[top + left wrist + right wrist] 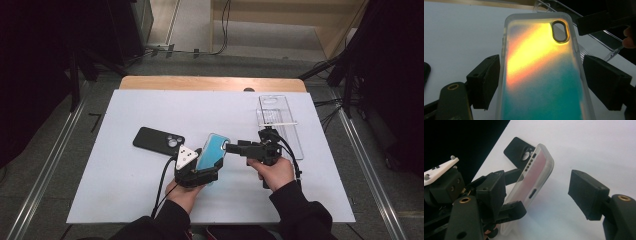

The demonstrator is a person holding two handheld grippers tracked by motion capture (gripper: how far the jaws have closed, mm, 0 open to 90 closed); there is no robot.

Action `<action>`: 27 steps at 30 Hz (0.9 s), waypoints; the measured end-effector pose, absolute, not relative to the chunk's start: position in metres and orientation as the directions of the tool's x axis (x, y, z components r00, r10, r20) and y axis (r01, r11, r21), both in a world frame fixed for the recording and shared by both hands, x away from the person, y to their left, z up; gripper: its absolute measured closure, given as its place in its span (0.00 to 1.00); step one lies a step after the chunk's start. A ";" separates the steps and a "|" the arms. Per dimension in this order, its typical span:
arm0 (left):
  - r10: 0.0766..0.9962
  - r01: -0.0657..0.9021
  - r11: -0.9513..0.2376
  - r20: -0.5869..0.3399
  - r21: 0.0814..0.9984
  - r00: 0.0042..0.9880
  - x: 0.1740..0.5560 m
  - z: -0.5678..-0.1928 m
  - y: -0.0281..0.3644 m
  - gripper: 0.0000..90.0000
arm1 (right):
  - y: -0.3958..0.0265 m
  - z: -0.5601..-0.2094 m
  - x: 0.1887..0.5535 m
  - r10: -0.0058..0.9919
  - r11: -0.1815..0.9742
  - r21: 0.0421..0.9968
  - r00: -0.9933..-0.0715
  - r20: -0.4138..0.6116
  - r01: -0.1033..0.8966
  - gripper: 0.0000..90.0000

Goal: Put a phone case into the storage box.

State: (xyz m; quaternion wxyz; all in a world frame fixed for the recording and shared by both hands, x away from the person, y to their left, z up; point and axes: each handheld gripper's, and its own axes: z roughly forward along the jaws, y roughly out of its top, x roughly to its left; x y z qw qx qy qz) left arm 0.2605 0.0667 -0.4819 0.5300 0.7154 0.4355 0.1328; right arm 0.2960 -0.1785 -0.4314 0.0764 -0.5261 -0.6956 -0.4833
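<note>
One black phone (158,140), one iridescent phone case (213,150), one clear tray (281,121), two grippers.

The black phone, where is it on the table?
In the high view the black phone lies flat on the white table, left of the middle, just left of the left gripper that holds the colourful phone case.

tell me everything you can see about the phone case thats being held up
The phone case is translucent and soft-looking, with frosted edges and an iridescent back shading from orange-yellow to teal. It has an oval camera cutout and side button slots. It is tilted up off the white table, between the jaws of the left gripper.
</note>
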 end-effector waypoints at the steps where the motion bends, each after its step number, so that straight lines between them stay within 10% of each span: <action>1: 0.765 0.487 -0.058 -0.275 0.871 0.583 0.261 -0.482 0.067 0.19 | -0.177 -0.432 0.297 0.658 -0.022 0.586 -0.429 0.618 0.810 0.32; 14: 0.759 0.498 -0.039 -0.299 0.866 0.579 0.260 -0.483 0.067 0.19 | -0.158 -0.443 0.312 0.660 -0.013 0.520 -0.383 0.646 0.854 0.45; 27: 0.748 0.503 -0.028 -0.316 0.864 0.583 0.257 -0.483 0.065 0.19 | -0.155 -0.443 0.316 0.643 -0.048 0.501 -0.357 0.678 0.864 0.82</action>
